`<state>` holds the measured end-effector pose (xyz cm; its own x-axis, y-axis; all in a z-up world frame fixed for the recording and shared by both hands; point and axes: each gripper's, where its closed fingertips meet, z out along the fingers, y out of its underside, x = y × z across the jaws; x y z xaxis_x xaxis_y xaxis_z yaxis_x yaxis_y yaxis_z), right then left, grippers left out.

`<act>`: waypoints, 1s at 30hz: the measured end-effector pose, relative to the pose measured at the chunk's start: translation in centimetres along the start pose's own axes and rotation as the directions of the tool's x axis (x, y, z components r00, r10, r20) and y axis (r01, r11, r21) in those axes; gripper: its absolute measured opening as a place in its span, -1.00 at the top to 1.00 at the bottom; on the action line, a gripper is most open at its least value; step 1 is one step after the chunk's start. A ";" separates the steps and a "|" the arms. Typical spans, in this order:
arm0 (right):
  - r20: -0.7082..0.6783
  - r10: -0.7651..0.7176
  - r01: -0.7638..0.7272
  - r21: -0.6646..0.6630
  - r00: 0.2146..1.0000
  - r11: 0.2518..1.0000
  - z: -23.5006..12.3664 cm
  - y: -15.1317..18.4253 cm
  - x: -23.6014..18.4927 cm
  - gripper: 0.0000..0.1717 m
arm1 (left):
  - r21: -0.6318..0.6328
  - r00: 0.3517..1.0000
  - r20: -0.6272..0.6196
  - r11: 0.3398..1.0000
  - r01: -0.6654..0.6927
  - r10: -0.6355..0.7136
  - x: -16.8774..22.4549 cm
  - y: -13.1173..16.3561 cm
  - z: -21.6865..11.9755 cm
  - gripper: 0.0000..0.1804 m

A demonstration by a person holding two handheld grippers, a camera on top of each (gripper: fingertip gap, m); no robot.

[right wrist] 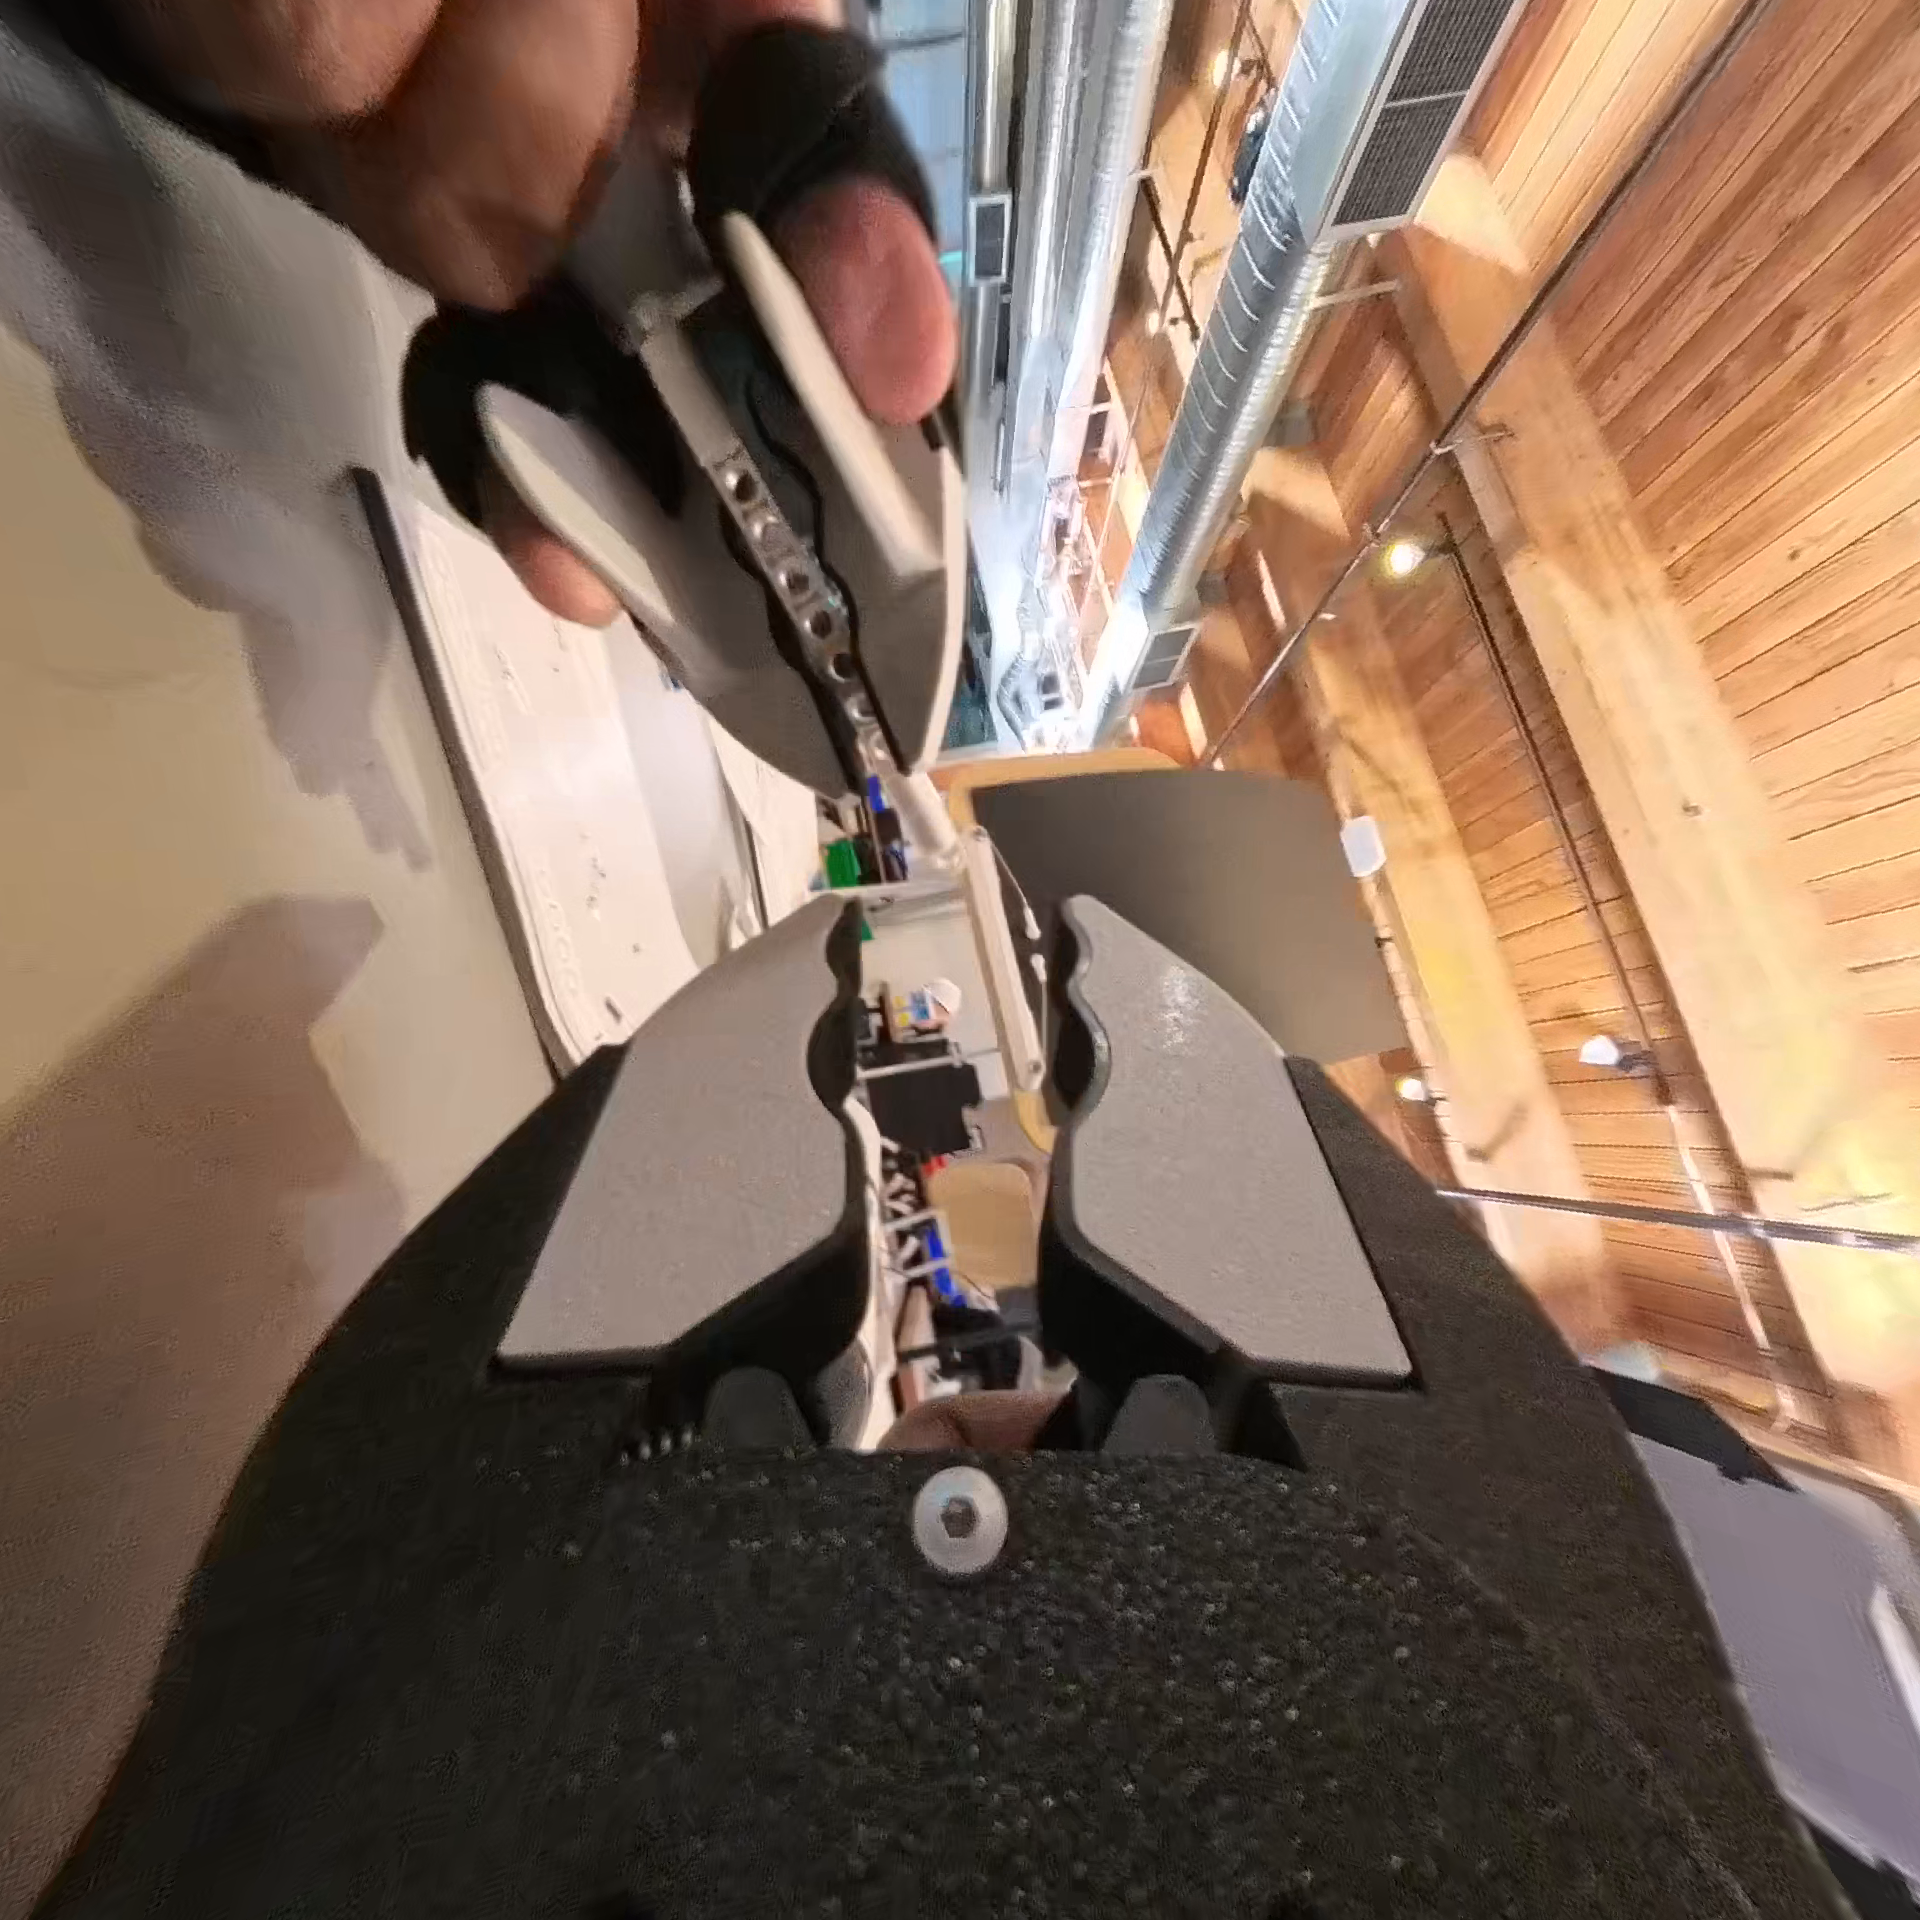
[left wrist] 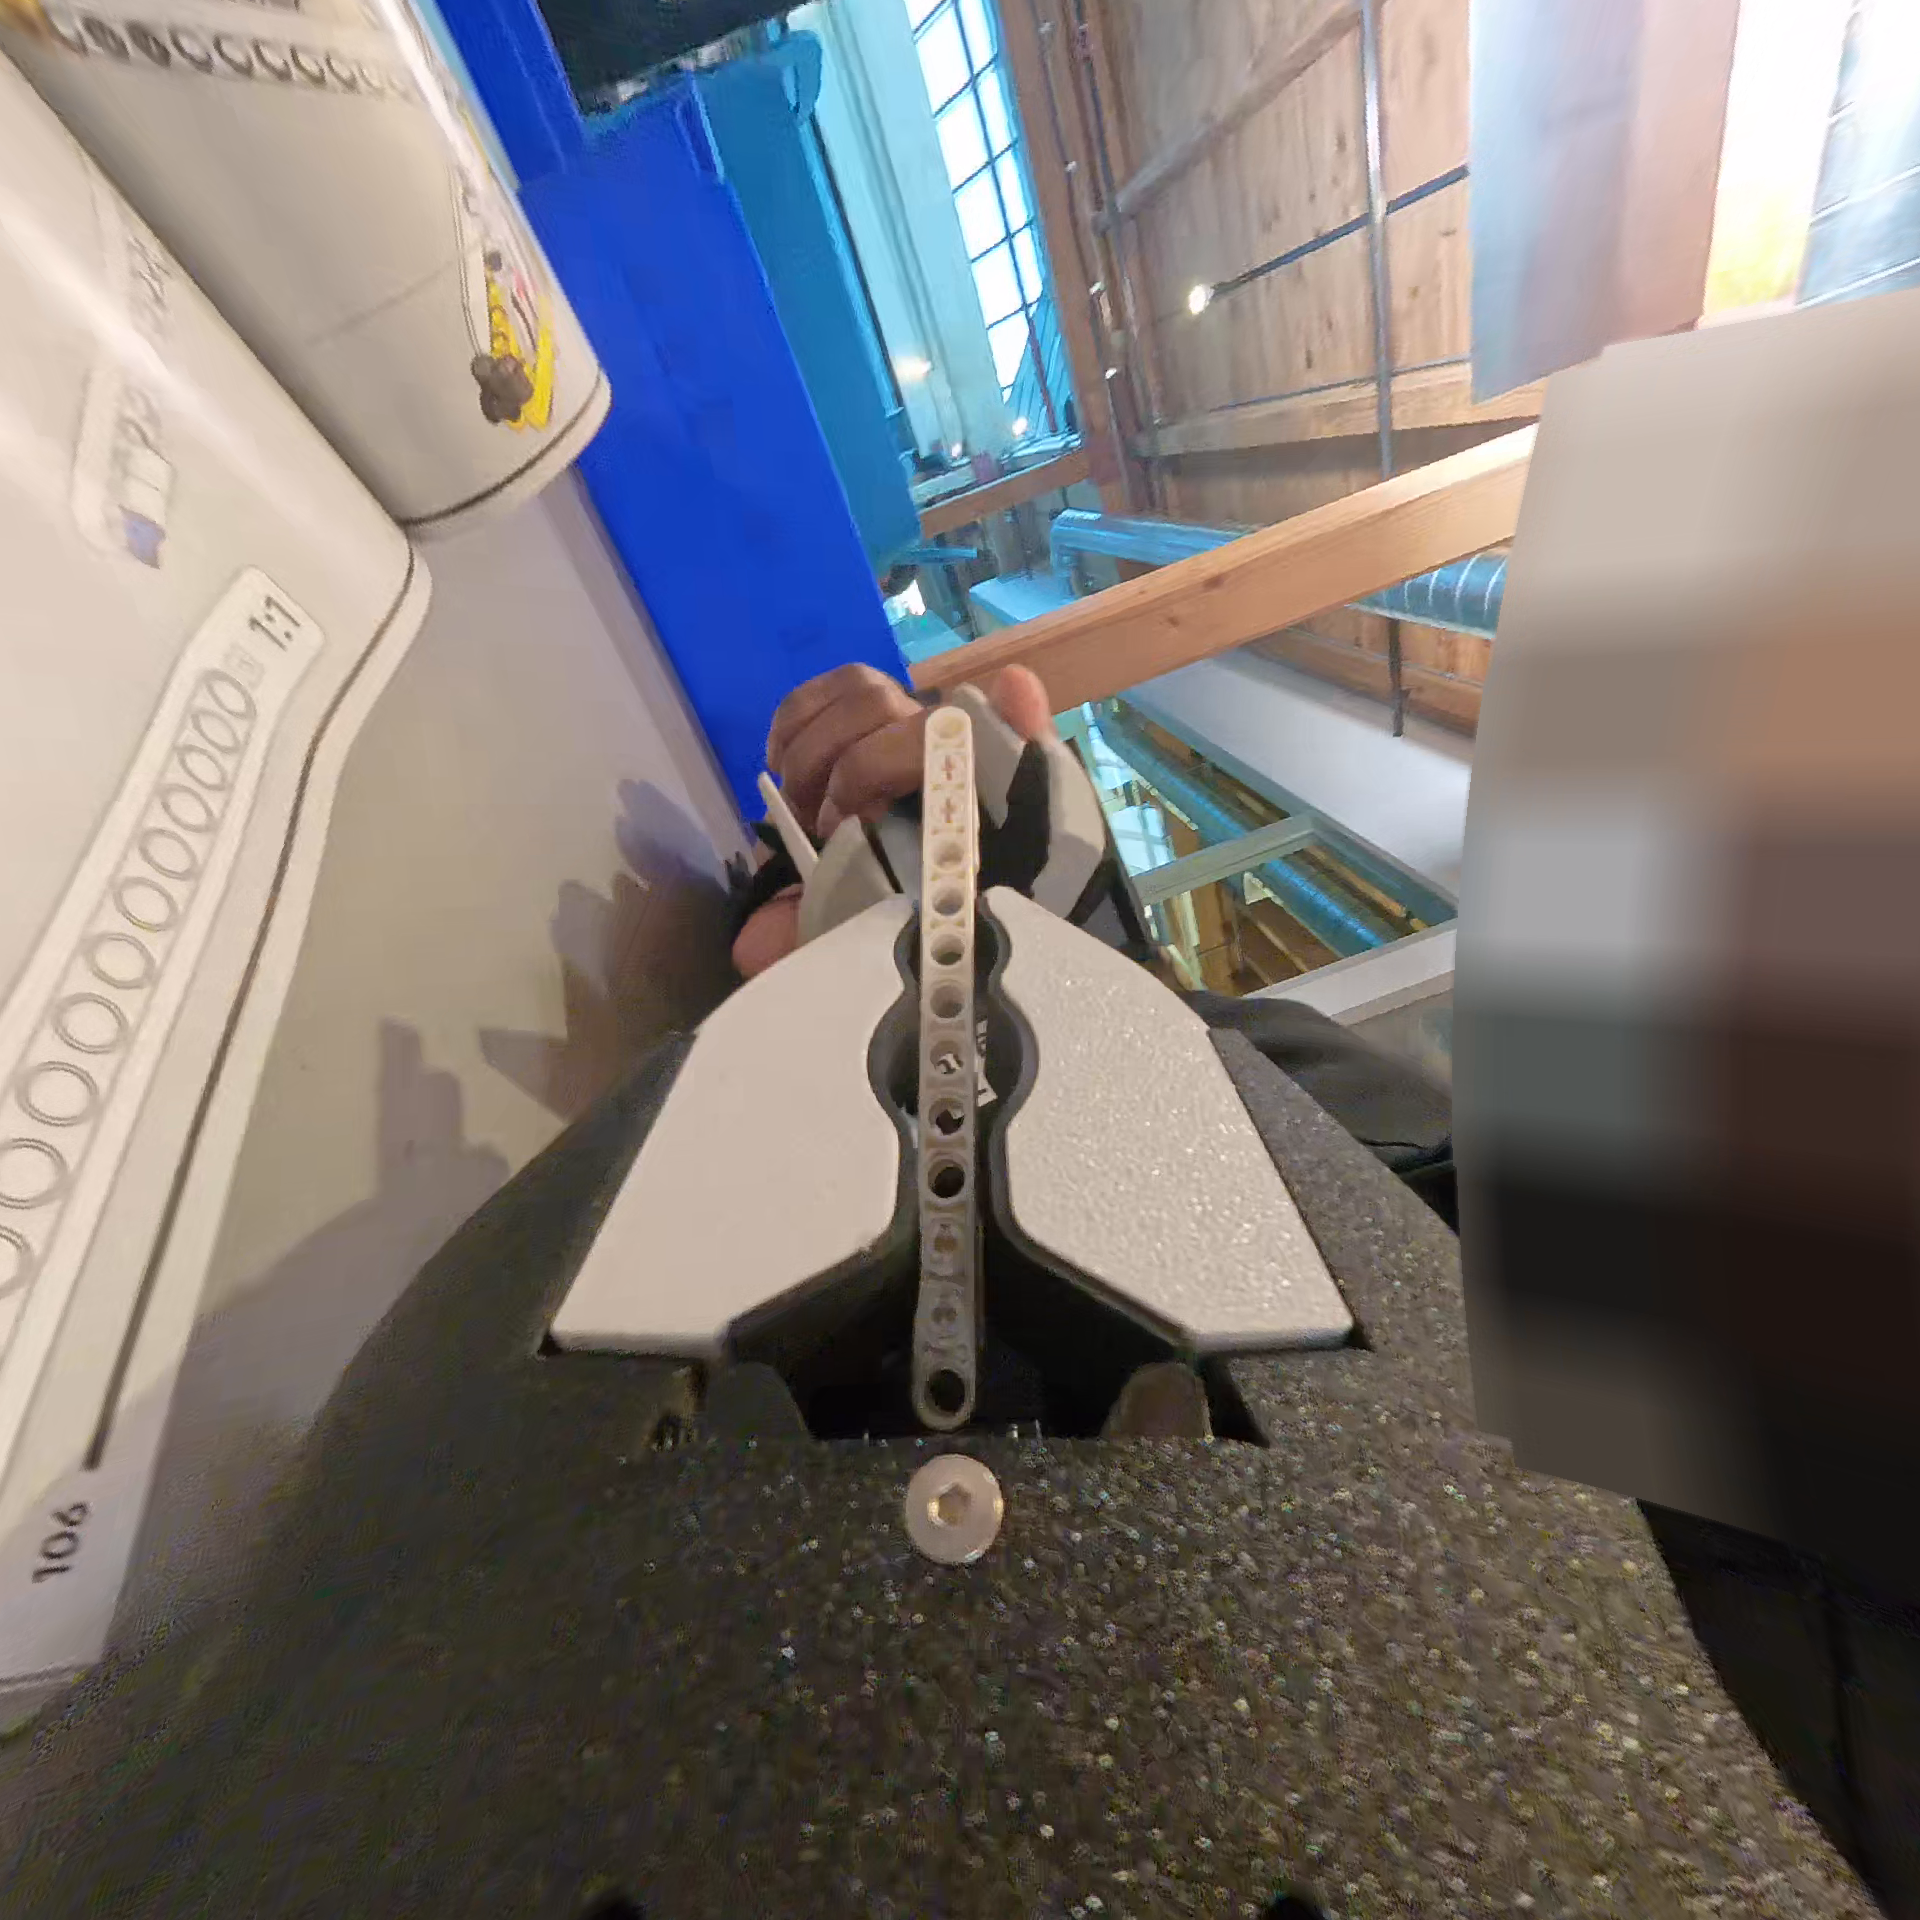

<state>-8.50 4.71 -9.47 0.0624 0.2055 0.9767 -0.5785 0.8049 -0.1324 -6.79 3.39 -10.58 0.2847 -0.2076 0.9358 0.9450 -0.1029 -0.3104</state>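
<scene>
Left tool [left wrist: 948, 914] is clamped narrow on a white holed beam [left wrist: 945, 1049] w/ both pads pressing, held up off the desk [left wrist: 468, 831]. Right tool [right wrist: 961, 935] gapes wide, a second white beam [right wrist: 1003, 966] just btwn its fingers, not gripped.

Left claw [left wrist: 948, 925] grips white perforated beam [left wrist: 945, 1039].

Big mosaic patch [left wrist: 1704, 935] covers the right side of the left wrist view, nothing readable behind it. The printed sheet [left wrist: 156, 831] on the left is smeared and cut by the frame edge. Lower end of the white holed beam [left wrist: 948, 1039] sinks into shadow between the fingers. In the right wrist view, the hand [right wrist: 436, 135] at upper left is blurred and cropped. The slim white piece [right wrist: 1003, 966] at centre is too blurred to identify, and whether it touches the right-side finger [right wrist: 1143, 1039] can't be told.
</scene>
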 end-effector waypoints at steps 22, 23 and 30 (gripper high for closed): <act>0.014 -0.037 0.039 -0.123 0.999 0.992 1.6 0.8 -0.9 0.85 | -0.002 0.993 0.046 0.994 0.108 -0.108 -0.8 1.0 1.8 0.92; 0.016 -0.041 0.042 -0.127 0.999 0.991 1.7 0.8 -1.0 0.85 | -0.007 0.992 0.049 0.994 0.112 -0.112 -0.9 1.1 1.8 0.92; 0.030 -0.045 0.049 -0.143 0.999 0.989 1.9 1.1 -1.3 0.85 | -0.032 0.991 0.063 0.992 0.121 -0.118 -1.1 1.4 1.7 0.92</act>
<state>-10.78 4.24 -10.52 0.0640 0.1521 0.9863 -0.4528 0.8852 -0.1071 -5.50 5.16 -11.79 0.1805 -0.1319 0.9747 0.9668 -0.1583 -0.2005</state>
